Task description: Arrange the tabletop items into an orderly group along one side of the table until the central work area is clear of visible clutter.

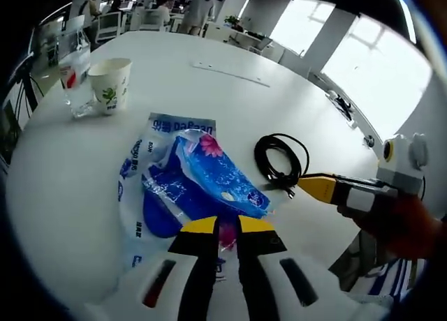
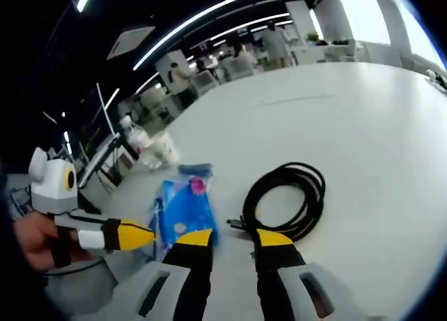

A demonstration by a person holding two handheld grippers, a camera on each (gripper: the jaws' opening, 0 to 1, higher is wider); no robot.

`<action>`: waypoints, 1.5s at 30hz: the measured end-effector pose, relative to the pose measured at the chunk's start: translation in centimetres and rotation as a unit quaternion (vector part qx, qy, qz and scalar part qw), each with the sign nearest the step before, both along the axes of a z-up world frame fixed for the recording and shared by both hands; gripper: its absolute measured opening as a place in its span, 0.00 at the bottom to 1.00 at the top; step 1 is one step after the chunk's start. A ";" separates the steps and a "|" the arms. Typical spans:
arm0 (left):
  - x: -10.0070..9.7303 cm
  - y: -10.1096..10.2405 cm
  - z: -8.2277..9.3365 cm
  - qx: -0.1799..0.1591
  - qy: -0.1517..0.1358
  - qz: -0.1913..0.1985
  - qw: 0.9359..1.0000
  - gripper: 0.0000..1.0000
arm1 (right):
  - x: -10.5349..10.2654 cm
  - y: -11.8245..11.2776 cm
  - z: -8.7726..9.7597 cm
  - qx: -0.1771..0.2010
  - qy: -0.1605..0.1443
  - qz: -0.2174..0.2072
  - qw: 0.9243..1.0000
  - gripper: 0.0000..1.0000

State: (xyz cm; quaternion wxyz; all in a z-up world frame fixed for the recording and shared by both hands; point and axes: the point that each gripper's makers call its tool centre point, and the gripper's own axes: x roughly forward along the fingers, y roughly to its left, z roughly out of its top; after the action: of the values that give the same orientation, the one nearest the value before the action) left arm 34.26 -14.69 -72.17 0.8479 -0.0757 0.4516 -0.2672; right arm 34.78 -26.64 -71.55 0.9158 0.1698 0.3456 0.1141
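Note:
A blue plastic packet (image 1: 202,181) printed with pink flowers lies in the middle of the white table (image 1: 209,98). My left gripper (image 1: 227,227) is shut on its near edge, and a pink bit of wrapper shows between the yellow tips. To the right lies a coiled black cable (image 1: 279,160). My right gripper (image 1: 311,185) reaches in from the right, its tip at the cable's loose end. In the right gripper view, my right gripper (image 2: 234,239) is open just short of the cable (image 2: 286,195). The left gripper (image 2: 140,235) touches the packet (image 2: 183,209).
A paper cup (image 1: 110,84) with a green leaf print and a clear plastic cup (image 1: 73,87) stand together at the table's far left edge. A thin flat strip (image 1: 230,73) is set into the tabletop farther back. Desks and people fill the room behind. A hand (image 2: 35,241) holds the left gripper.

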 end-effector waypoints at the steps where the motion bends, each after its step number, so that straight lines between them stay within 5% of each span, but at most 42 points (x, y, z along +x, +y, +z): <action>1: -0.1 -0.1 0.0 -0.001 0.001 0.001 1.000 0.06 | 0.0 0.0 0.0 0.001 -0.001 -0.001 1.000 0.20; 11: -1.1 -1.0 -0.3 -0.003 0.008 -0.012 1.000 0.06 | -0.7 1.2 0.0 0.014 0.004 0.010 1.000 0.23; 28: -0.7 -0.1 -0.4 0.010 -0.006 -0.015 1.000 0.06 | -2.8 8.0 -2.3 0.066 0.076 0.065 0.993 0.38; 40: 1.1 2.6 -0.2 0.020 -0.022 0.021 0.999 0.06 | -3.1 9.2 -3.2 0.048 0.098 0.072 0.991 0.33; 45: 1.6 3.8 -0.4 0.019 -0.018 0.043 0.999 0.07 | -2.7 9.1 -3.2 0.037 0.099 0.068 0.992 0.25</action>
State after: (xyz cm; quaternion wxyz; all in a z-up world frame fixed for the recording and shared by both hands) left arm 35.89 -10.87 -72.56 0.8680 -0.0735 0.4374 -0.2233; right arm 32.13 -17.50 -74.71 0.8601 0.1902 0.4412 0.1715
